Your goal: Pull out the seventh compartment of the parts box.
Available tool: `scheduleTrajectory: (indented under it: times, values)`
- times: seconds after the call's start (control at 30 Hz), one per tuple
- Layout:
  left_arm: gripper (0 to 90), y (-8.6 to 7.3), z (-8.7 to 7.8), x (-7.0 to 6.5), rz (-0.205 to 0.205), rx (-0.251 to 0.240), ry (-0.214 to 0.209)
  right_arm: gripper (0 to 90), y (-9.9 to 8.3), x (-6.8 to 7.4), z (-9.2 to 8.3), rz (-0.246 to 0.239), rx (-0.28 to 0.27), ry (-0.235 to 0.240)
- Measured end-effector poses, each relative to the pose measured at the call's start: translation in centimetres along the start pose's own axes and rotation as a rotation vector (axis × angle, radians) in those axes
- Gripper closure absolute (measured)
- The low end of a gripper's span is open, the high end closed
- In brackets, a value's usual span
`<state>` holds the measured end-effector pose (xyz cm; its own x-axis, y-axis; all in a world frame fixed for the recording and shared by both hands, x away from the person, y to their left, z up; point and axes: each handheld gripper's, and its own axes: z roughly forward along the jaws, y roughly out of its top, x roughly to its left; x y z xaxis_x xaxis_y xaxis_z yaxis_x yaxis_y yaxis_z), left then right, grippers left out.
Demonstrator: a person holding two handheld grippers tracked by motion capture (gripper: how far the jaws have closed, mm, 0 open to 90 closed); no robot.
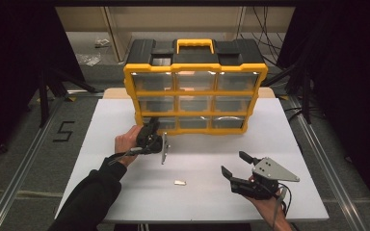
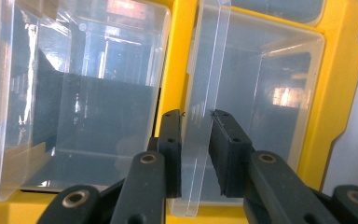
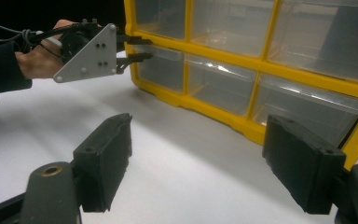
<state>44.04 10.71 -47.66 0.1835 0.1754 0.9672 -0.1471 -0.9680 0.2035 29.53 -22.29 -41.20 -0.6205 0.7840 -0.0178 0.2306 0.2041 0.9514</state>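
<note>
A yellow-framed organizer (image 1: 195, 91) with clear drawers and a black top stands at the back of the white table (image 1: 125, 192). My left gripper (image 1: 152, 126) is at its bottom-left drawer (image 1: 164, 123). In the left gripper view, the jaws of my left gripper (image 2: 196, 114) straddle that drawer's clear handle lip (image 2: 205, 70). The lip stands between the pads with a thin gap on one side, so the gripper is open. My right gripper (image 1: 233, 162) rests low at the table's front right. It is wide open and empty, and its jaws (image 3: 196, 120) face the organizer (image 3: 256, 79).
A small pale metal piece (image 1: 179, 182) lies on the table between the two hands. Dark curtains and floor rails flank the table. In the right gripper view, the left hand and its grey plate (image 3: 91, 53) show at the organizer's corner.
</note>
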Motion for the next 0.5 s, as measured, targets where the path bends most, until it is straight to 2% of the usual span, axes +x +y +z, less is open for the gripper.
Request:
scheduleTrajectory:
  times: [0.3,0.43,0.5]
  values:
    - [74.9,0.0,-0.7,0.0,0.03,-0.006,-0.007,24.9,0.0,0.0,-0.1,-0.004,-0.004,-0.001]
    - [75.0,0.0,-1.1,-0.1,0.023,-0.01,-0.006,24.9,0.0,0.0,0.0,-0.003,-0.004,-0.001]
    - [75.1,0.0,-1.4,-0.1,0.038,-0.008,-0.004,24.9,0.0,0.0,0.0,-0.005,-0.003,0.001]
